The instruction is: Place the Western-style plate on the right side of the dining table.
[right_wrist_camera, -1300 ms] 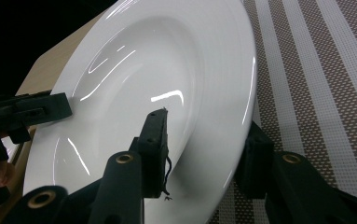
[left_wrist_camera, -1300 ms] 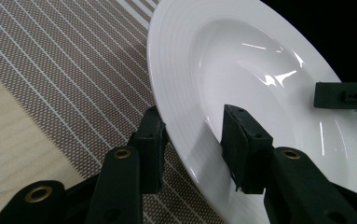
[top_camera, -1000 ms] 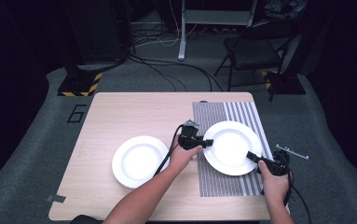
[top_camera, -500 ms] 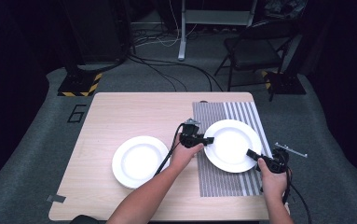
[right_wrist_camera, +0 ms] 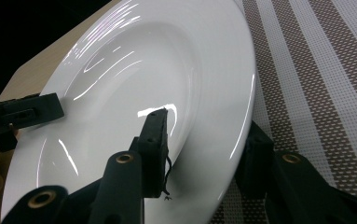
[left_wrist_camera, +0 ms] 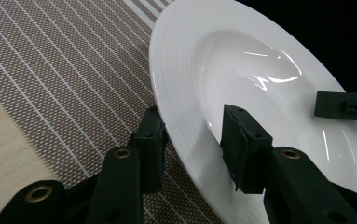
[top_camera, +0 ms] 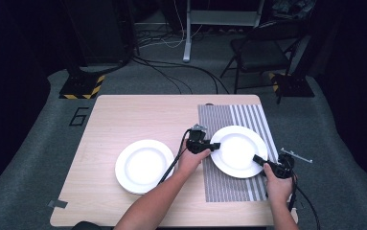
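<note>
The white plate [top_camera: 238, 151] sits over the striped placemat [top_camera: 229, 187] toward the right half of the table, and both grippers have it by the rim from opposite sides, which looks to me like a two-handed carry meant to keep a wide, shallow dish level. The left gripper [top_camera: 209, 146] bites the rim at about nine o'clock; in the left gripper view its jaws straddle the edge [left_wrist_camera: 192, 154], one pad under the lip against the mat side and the other on the plate's upper face, so it is clamped on the plate. The right gripper [top_camera: 259, 159] takes the rim near four o'clock, and in the right gripper view [right_wrist_camera: 199, 154] one jaw lies on the glossy well while the other tucks below the rim, gripping it likewise. From these pictures I cannot tell whether the plate rests on the mat or is just clear of it. A second plate [top_camera: 144, 166] lies flat on the bare wooden table [top_camera: 138, 115], well apart at about eight o'clock from the held one, untouched. Beyond the table, at twelve o'clock, a chair [top_camera: 260, 52] and loose cables [top_camera: 171, 72] stand on the dark floor.
</note>
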### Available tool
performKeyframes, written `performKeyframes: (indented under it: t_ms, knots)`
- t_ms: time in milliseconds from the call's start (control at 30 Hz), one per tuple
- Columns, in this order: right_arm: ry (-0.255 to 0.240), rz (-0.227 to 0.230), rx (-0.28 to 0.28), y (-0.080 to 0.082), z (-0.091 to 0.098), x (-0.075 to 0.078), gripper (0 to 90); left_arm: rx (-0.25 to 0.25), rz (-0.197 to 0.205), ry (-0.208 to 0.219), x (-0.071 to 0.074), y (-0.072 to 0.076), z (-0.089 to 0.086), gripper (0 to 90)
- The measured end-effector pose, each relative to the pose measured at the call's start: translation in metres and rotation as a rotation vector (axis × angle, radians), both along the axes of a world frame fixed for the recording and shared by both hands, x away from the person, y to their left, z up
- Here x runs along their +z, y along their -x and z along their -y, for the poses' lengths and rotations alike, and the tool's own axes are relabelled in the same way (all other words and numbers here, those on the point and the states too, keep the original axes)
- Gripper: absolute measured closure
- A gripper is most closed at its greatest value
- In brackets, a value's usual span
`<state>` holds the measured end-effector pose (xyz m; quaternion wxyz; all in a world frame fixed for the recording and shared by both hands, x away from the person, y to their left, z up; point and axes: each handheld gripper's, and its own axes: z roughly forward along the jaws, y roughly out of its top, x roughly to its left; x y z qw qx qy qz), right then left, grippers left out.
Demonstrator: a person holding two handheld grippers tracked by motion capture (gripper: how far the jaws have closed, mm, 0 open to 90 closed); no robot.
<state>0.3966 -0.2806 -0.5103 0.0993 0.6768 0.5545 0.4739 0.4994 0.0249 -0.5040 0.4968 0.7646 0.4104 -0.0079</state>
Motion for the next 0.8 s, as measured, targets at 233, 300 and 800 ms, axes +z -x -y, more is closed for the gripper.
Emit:
performKeyframes:
  t_ms: [233, 300, 800]
  knots:
    - [0.007, -0.001, 0.006, -0.006, 0.001, -0.005, 60.3, 0.007, -0.003, -0.008, -0.006, -0.002, 0.001, 60.7]
    - [0.008, -0.009, -0.001, -0.007, 0.001, -0.005, 60.2, 0.002, -0.002, -0.010, -0.007, -0.003, 0.002, 60.7]
    - [0.028, 0.010, -0.004, -0.015, 0.004, -0.008, 60.3, 0.013, -0.019, 0.004, -0.015, -0.009, 0.005, 60.5]
